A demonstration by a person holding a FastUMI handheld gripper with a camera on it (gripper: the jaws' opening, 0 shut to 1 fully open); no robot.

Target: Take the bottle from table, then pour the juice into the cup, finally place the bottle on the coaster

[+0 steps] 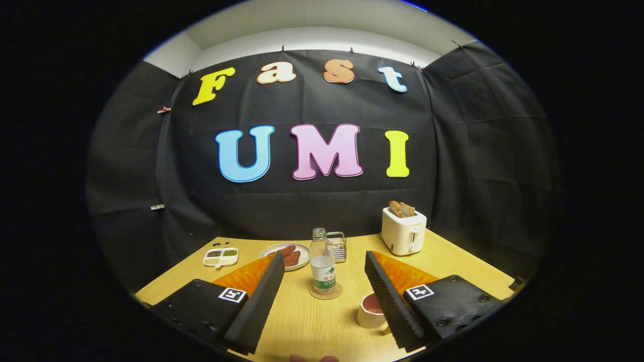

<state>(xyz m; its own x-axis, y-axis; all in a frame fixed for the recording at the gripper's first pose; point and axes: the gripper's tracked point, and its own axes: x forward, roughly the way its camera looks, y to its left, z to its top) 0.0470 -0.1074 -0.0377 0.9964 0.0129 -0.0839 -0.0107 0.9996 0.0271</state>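
A clear plastic bottle (pixel 322 265) with no cap and a green-and-white label stands upright on a round coaster (pixel 326 291) on the wooden table (pixel 312 327). It is just ahead of my gripper (pixel 324 261), in the gap between the two fingers, which touch nothing. My gripper is open wide. A white cup (pixel 371 310) holding reddish juice sits close to the right finger (pixel 390 296), partly hidden behind it.
Behind the bottle stand a small glass holder (pixel 336 246), a plate of reddish food (pixel 287 255) and a white sectioned dish (pixel 220 257) to the left. A white toaster (pixel 403 230) with bread slices stands at the back right. A fingertip (pixel 314 358) shows at the table's near edge.
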